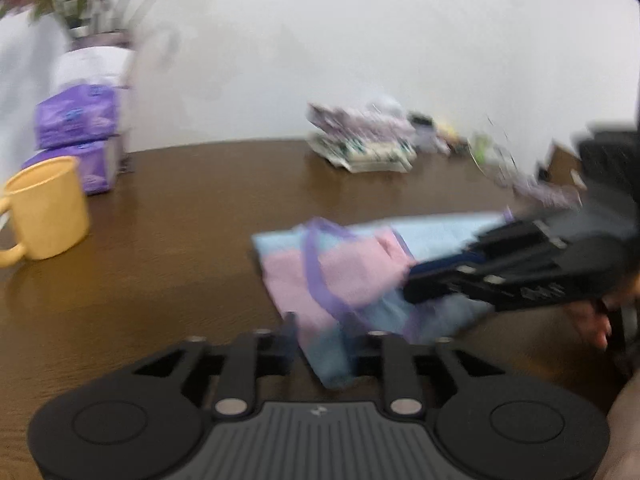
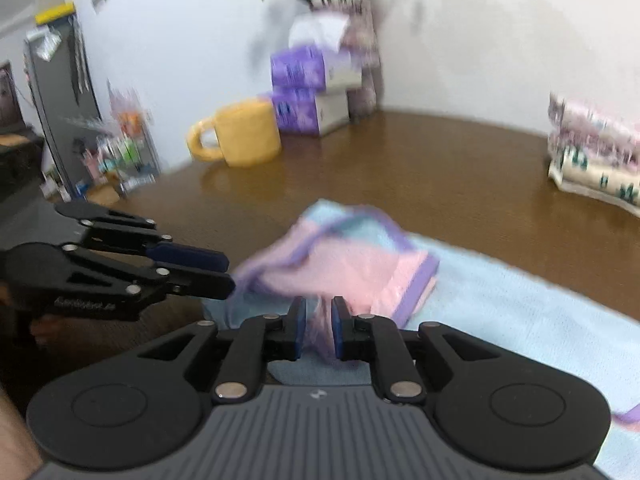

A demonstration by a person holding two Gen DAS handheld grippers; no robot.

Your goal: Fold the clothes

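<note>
Behind the mug (image 2: 248, 136), only right wrist shows shelving (image 2: 124, 160).

Counter (image 2: 460, 168) looks like dark wood with a bit of sheen, you can see the yellow mug (image 2: 244, 134) reflecting in it. Mug's smooth, matt-ish plastic or ceramic, can't tell. Garment (image 2: 352, 264) is soft knit cloth. Right hand-held gripper (image 2: 318, 328) is matt black plastic with shiny metal pins.

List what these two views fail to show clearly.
- Garment: type unreadable in both views, motion blur.
- Left claw: pad contact with the cloth unclear, left view, blur.
- Folded pile: cut by the right view's edge.
- Flowers: blurred, cut by the top edge, left view.
</note>
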